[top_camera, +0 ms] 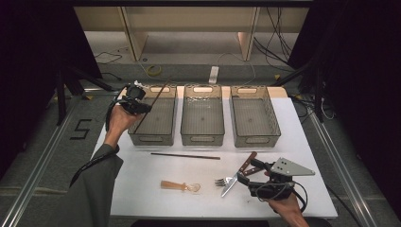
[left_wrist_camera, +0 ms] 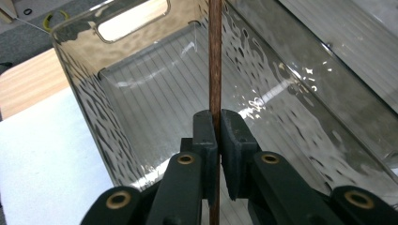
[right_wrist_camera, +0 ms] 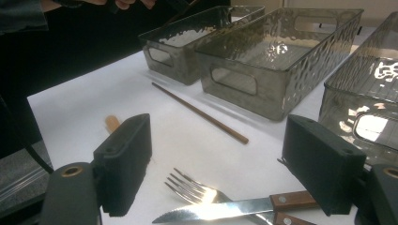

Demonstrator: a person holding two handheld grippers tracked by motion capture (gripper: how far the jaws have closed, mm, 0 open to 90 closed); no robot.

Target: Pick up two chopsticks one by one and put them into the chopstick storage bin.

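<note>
White worktop [top_camera: 142,179]: three clear bins in a row, left bin [top_camera: 153,120], middle bin [top_camera: 202,118], right bin [top_camera: 254,118]. Left gripper [left_wrist_camera: 215,133] clamped on a brown chopstick [left_wrist_camera: 215,61], held over the left bin. Second chopstick [top_camera: 185,155] lies before the bins. Right gripper [right_wrist_camera: 225,164], jaws apart, above knife [right_wrist_camera: 220,209] and fork [right_wrist_camera: 195,190]. Wooden-handled spoon [top_camera: 179,186] nearby.

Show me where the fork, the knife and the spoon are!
fork [right_wrist_camera: 190,188], right gripper view, on its tines.
knife [right_wrist_camera: 220,210], right gripper view, on the middle of its blade.
spoon [top_camera: 173,185], high view, on its pale handle.
</note>
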